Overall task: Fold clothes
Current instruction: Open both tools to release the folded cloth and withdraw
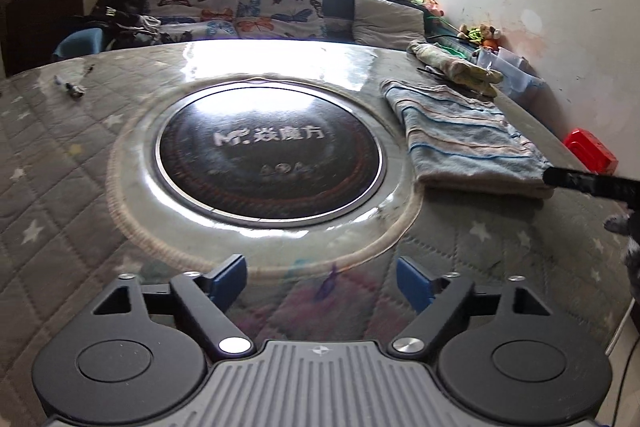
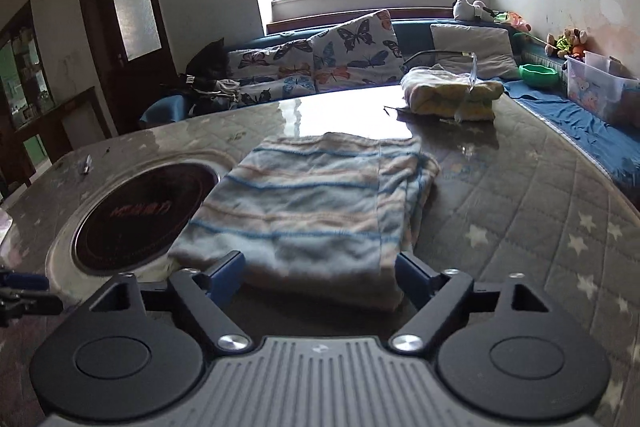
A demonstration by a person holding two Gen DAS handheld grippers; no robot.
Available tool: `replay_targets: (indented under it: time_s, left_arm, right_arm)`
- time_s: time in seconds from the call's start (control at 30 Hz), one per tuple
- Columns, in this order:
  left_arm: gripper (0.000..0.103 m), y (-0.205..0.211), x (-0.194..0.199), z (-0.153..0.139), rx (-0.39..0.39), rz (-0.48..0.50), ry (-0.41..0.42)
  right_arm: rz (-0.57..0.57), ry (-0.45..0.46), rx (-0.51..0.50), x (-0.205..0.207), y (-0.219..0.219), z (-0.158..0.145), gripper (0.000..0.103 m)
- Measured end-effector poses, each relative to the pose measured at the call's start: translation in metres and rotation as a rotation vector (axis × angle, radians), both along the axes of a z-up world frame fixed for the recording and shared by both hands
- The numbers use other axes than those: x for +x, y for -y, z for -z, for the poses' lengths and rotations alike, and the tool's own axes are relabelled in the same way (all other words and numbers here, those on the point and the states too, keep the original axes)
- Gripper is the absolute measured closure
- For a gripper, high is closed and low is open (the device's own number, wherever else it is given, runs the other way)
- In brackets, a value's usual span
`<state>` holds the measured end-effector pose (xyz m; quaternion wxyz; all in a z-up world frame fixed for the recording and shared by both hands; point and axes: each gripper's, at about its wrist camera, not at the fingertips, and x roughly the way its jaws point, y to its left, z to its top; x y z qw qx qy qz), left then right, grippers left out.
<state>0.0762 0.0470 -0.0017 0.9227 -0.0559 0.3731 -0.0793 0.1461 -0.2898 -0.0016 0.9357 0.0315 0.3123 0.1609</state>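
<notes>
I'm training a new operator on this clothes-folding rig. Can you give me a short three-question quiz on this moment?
1. True or false: the striped garment lies folded on the table.
2. Which gripper faces that garment directly: A) left gripper B) right gripper?
3. Fill in: both grippers are ___ and hold nothing.

Key: 1 true. 2 B. 3 open.

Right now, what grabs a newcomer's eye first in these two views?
The round black cooktop set into the middle of the table, glaring under the window. Right of it lies the folded striped garment, directly ahead of the open right gripper. Behind it sits a yellow bundle.
</notes>
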Motion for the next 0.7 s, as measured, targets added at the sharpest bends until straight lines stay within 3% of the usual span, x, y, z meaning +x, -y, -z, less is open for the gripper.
replay_targets:
  time_s: [0.2, 0.43, 0.7]
  left_arm:
    - [0.000, 0.000, -0.017, 0.003, 0.007, -0.019, 0.010]
    - [0.000, 0.005, -0.026, 0.008, 0.007, -0.029, -0.004]
    - [0.000, 0.016, -0.033, 0.003, 0.028, -0.043, 0.043]
  right_arm:
    - [0.033, 0.015, -0.013, -0.027, 0.001, 0.009, 0.001]
    - [0.077, 0.020, -0.013, -0.047, -0.002, 0.015, 0.000]
    - [0.094, 0.020, -0.003, -0.069, -0.012, 0.023, 0.000]
